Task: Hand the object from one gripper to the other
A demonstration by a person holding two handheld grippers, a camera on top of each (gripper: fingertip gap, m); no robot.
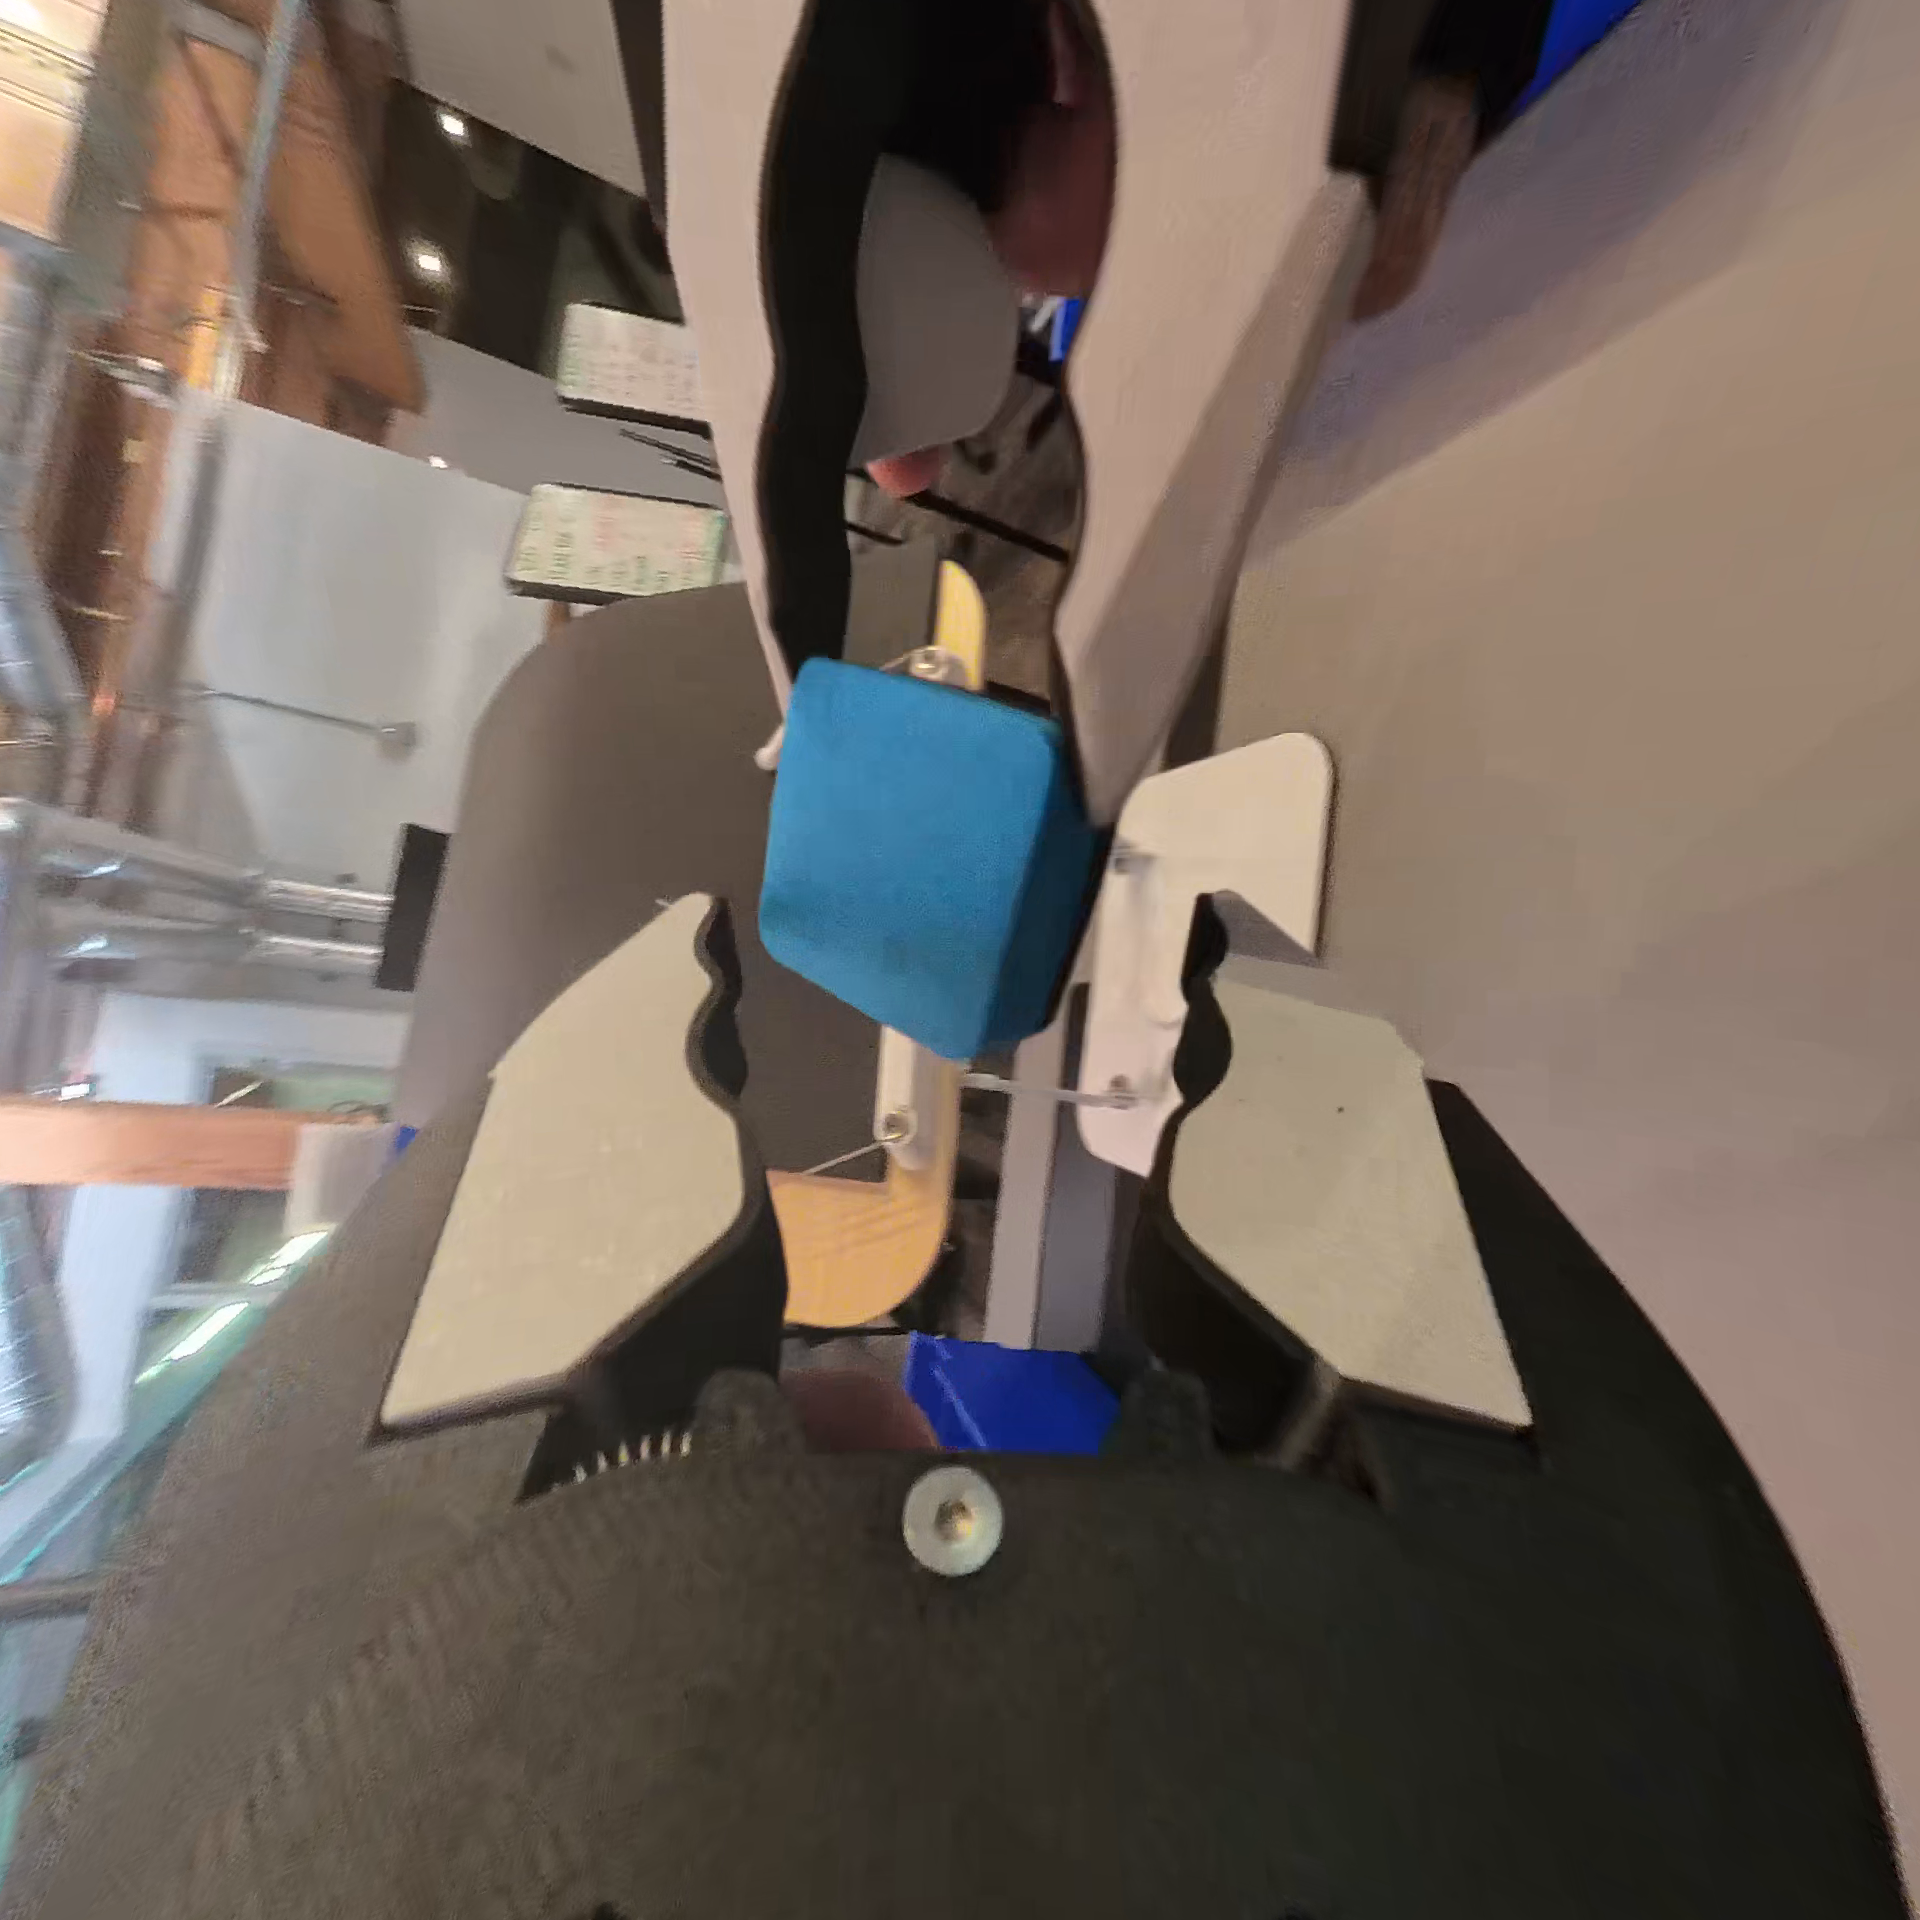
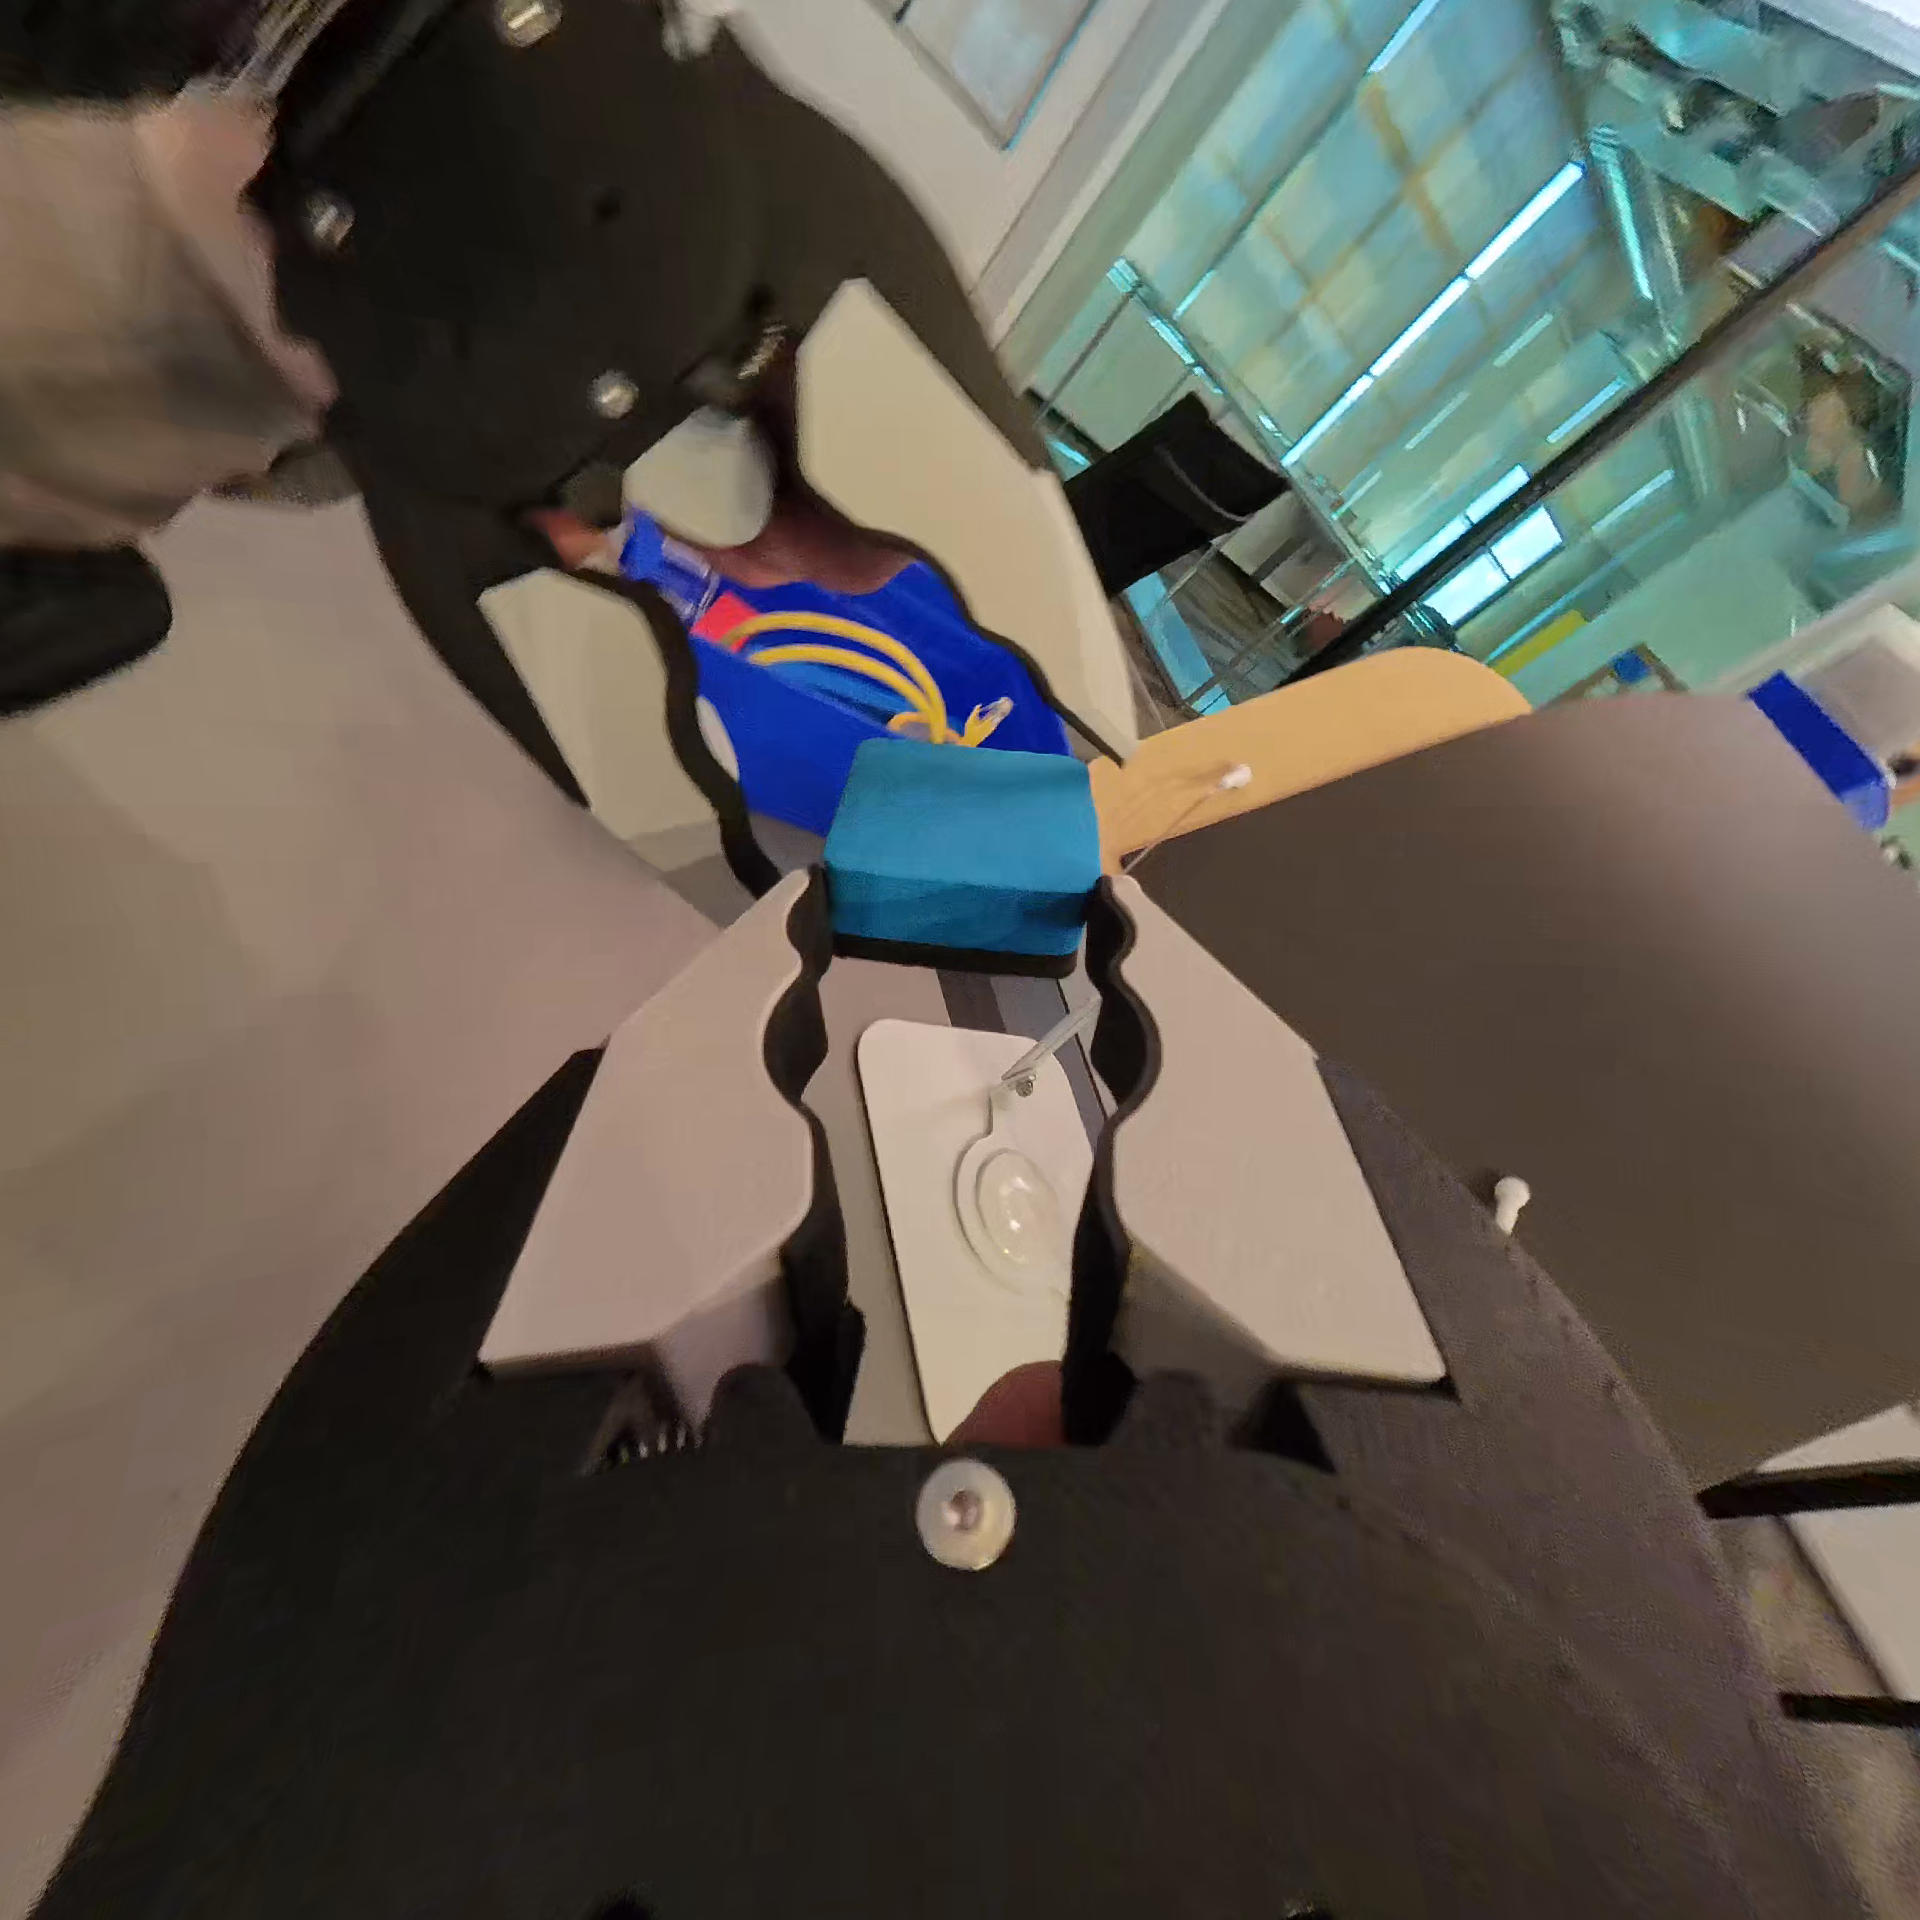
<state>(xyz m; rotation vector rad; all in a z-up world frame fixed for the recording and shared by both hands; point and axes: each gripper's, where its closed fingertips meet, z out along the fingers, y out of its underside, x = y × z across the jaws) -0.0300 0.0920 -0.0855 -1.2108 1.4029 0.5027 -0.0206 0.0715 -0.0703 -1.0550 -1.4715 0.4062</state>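
Left gripper (image 1: pixel 951 997): the left wrist view shows its two grey-faced, black-edged fingers spread wide with nothing between them. The gap looks broader than the block, which I judge is to let the block slide in without being knocked.

Task's thing: a teal-blue, soft-looking foam block with rounded corners and a thin black layer on one face (image 2: pixel 961 862). It is held in the air, resting on nothing, pinched at the tips of the right gripper and sitting just ahead of the left gripper's fingertips, not yet between them.

Right gripper (image 2: pixel 958 930): closed onto the block, one fingertip against each of two opposite sides. The grip takes only the end nearest its own camera, so most of the block sticks out forward. That probably leaves free faces for the other gripper to take.

Facing: in the left wrist view the right gripper (image 1: pixel 930 727) comes in from the top edge; in the right wrist view the left gripper (image 2: pixel 790 665) stands open beyond the block. The two meet roughly nose to nose.

Step in hand: I judge the handover is at the approach stage, with the receiving fingers yet to close.

Risk: a light tip grip on soft foam could let the block twist when touched.
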